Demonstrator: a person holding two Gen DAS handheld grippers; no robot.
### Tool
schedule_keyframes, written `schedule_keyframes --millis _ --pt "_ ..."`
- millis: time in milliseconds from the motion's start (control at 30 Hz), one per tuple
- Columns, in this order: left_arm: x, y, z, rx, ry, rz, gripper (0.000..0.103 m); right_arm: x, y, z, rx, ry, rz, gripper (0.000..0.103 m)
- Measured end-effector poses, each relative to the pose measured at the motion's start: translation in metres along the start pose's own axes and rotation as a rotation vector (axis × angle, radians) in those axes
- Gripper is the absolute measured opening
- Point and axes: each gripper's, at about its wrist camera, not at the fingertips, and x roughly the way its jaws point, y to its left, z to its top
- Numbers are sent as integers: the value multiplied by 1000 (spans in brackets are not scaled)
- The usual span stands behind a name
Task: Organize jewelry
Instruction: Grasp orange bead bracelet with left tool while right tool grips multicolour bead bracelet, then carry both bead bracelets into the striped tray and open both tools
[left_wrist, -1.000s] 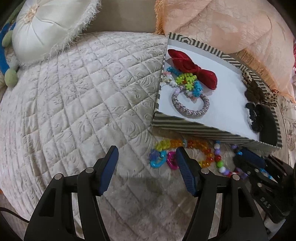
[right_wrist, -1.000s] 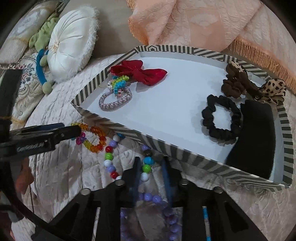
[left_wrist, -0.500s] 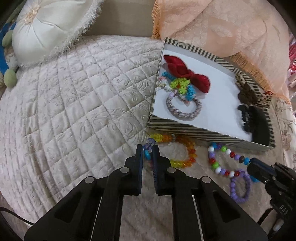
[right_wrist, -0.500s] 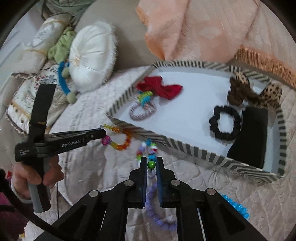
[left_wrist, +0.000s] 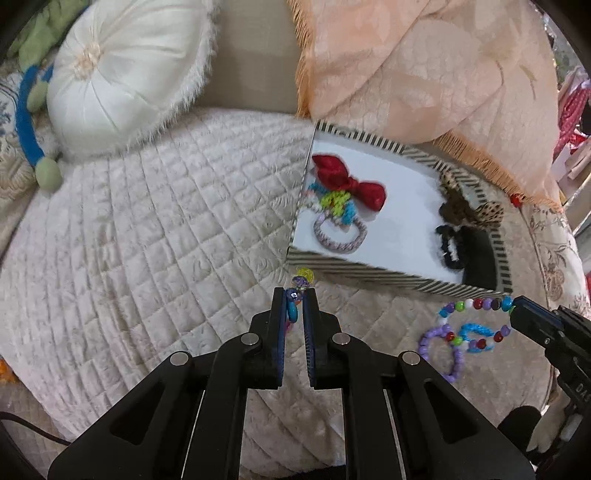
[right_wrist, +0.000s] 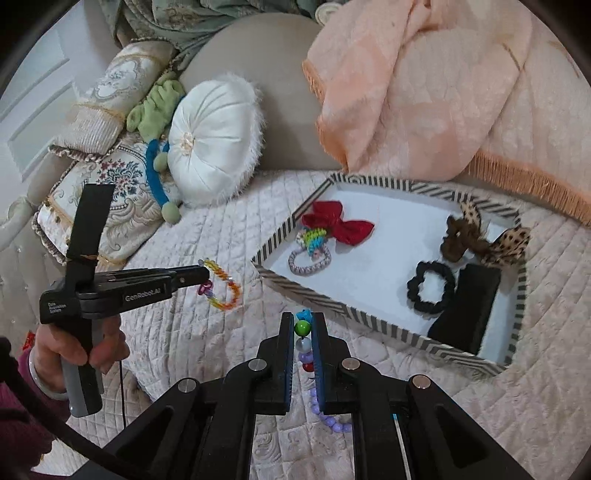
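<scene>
My left gripper (left_wrist: 294, 295) is shut on a rainbow bead bracelet (left_wrist: 300, 282) and holds it above the quilt; the bracelet hangs from it in the right wrist view (right_wrist: 223, 284). My right gripper (right_wrist: 303, 320) is shut on a multicoloured bead necklace (right_wrist: 303, 328), seen dangling in the left wrist view (left_wrist: 469, 325). A striped box (right_wrist: 373, 320) with a white floor holds a red bow (right_wrist: 338, 223), a knitted bracelet (right_wrist: 310, 258), a black scrunchie (right_wrist: 430, 286) and a leopard bow (right_wrist: 491, 242).
A black block (right_wrist: 467, 314) sits in the box's right end. A round white cushion (right_wrist: 212, 142) and patterned pillows (right_wrist: 107, 199) lie at the back left. A peach fringed blanket (right_wrist: 413, 92) lies behind the box. The quilted bed (left_wrist: 147, 240) runs under everything.
Both grippers have shut on the beads and lifted them off the quilt. The left went from open to shut on the rainbow bracelet; both cameras rose and pulled back from the box.
</scene>
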Motion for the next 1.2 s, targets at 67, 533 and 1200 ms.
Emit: schedule_keyframes --millis 67,533,1200 --pt "-12 -4 3 9 -22 6 8 -8 -1 2 -6 -8 -4 9" --pt "-33 -52 30 92 -83 18 8 -25 -15 29 -32 -37 -55 9" --pt "26 -105 55 147 -24 12 8 36 -66 77 -1 34 -121 9"
